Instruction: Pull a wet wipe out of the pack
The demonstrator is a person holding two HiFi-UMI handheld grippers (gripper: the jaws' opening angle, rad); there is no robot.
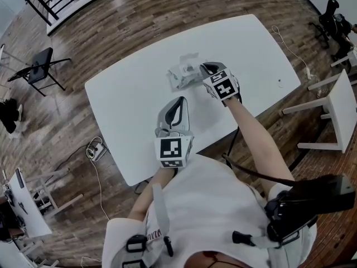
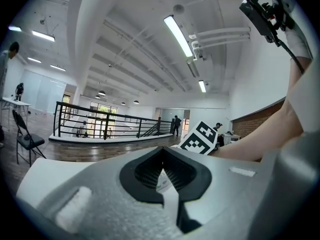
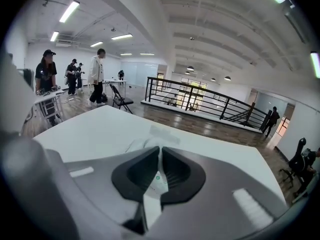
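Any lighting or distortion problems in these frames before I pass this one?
Head view: even light, but the fisheye bends the table edges. Left gripper view: the ceiling strip light glares and the near jaws look soft. Right gripper view: dark vignette corners, jaws slightly blurred.

No word, brand or number can be read anywhere. The only signs are black-and-white square markers, coded patterns without letters. One sits on the left cube (image 1: 173, 151), carried by the left gripper (image 1: 179, 100), at 6 o'clock from the pack (image 1: 183, 76). Another sits on the right cube (image 1: 223, 87), carried by the right gripper (image 1: 204, 67), at 3 o'clock from it. The white piece of the pack pinched in the right gripper's jaws bears a green dot (image 3: 158, 178) and tiny print, too small to read.
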